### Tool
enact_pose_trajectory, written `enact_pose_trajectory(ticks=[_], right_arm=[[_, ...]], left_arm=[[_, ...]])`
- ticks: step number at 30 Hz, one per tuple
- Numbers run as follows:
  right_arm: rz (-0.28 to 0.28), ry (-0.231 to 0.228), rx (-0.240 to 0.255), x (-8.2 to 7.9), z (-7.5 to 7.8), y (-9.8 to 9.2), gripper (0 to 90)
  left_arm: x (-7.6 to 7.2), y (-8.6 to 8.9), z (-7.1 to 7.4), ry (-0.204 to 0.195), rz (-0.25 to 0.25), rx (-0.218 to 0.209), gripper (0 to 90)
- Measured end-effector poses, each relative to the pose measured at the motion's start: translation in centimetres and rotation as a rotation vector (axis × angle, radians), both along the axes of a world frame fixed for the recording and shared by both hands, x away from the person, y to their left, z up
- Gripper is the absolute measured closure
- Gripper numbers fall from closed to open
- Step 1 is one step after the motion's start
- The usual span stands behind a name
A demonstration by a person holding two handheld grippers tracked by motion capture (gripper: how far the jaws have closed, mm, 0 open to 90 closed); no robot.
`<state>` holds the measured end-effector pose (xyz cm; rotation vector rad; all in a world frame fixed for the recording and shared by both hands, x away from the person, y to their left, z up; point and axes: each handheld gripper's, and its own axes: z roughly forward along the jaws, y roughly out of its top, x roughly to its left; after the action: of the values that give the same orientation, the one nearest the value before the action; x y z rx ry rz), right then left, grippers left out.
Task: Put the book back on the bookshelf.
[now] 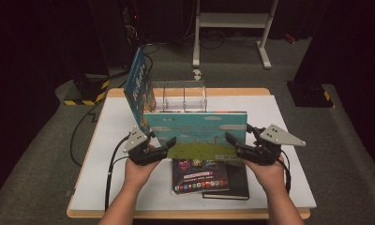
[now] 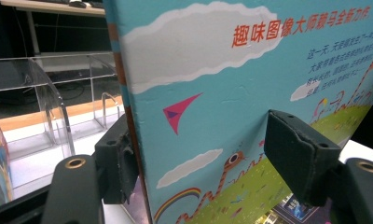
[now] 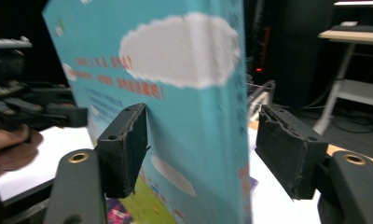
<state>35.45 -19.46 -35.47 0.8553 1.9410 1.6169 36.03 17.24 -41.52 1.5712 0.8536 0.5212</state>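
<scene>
A large picture book (image 1: 195,129) with a sky-blue cover, white clouds and a green meadow stands upright across the middle of the table, cover toward me. My left gripper (image 1: 168,146) is at its lower left corner. In the left gripper view the book's spine edge (image 2: 128,116) sits between the jaws of the left gripper (image 2: 208,158); one pad is against it and the other stands clear. My right gripper (image 1: 232,143) straddles the lower right edge. In the right gripper view the book (image 3: 194,116) is between the right gripper's (image 3: 203,149) jaws, with a gap beside the right pad (image 3: 287,144).
A second colourful book (image 1: 138,84) leans upright at the back left beside a clear acrylic rack (image 1: 183,96). A dark book with a bright cover (image 1: 199,176) lies flat on a black book (image 1: 237,180) near the front. The white table (image 1: 279,122) has bare room at both sides.
</scene>
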Motion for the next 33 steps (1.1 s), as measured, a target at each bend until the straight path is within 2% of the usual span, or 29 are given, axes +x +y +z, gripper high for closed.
enact_pose_trajectory(ticks=[2, 5, 7, 10, 11, 12, 13, 15, 18, 22, 27, 33], right_arm=[[0.011, -0.004, 0.002, 0.1, 0.3, 0.3, 38.8], [0.023, -0.032, 0.001, -0.2, 0.5, 0.8, 46.2], [0.078, -0.041, -0.002, -0.3, 0.4, 0.8, 55.1], [0.149, -0.084, -0.021, -1.1, 0.3, 0.8, 66.8], [0.162, -0.090, -0.028, -1.4, 0.3, 0.9, 71.7], [0.183, -0.103, -0.035, -1.7, 0.3, 0.9, 77.5], [0.203, -0.091, -0.023, -2.0, 0.3, 1.1, 80.2], [0.112, -0.103, -0.035, -2.5, 0.2, 1.5, 79.6], [0.144, -0.083, 0.037, -2.2, -0.3, 1.2, 80.9], [0.113, -0.130, 0.019, -3.0, -0.5, 2.7, 81.1], [0.082, -0.132, 0.045, -2.7, -1.3, 4.0, 80.9], [0.046, -0.154, 0.057, -2.5, -2.0, 5.9, 80.9]], left_arm=[[0.0, 0.0, -0.1, -0.002, 0.001, 0.003, 30.5], [0.1, 0.1, -0.1, 0.009, 0.000, -0.001, 29.6], [0.2, 0.3, -0.2, 0.022, 0.007, 0.003, 28.7], [0.1, 1.1, -0.8, 0.050, 0.052, 0.016, 30.5], [-0.2, 1.5, -1.0, 0.054, 0.047, 0.005, 31.0], [-0.6, 2.0, -1.4, 0.053, 0.049, 0.011, 31.8], [-1.0, 2.4, -1.7, 0.057, 0.054, 0.016, 31.9], [-1.9, 3.3, -2.4, 0.068, 0.068, 0.030, 32.2], [-3.1, 4.7, -3.2, 0.078, 0.095, 0.039, 32.4], [-4.2, 6.1, -4.0, 0.080, 0.144, 0.082, 33.0], [-4.9, 7.1, -4.4, 0.082, 0.151, 0.064, 33.3], [-5.0, 7.4, -4.9, 0.102, 0.143, 0.056, 33.3]])
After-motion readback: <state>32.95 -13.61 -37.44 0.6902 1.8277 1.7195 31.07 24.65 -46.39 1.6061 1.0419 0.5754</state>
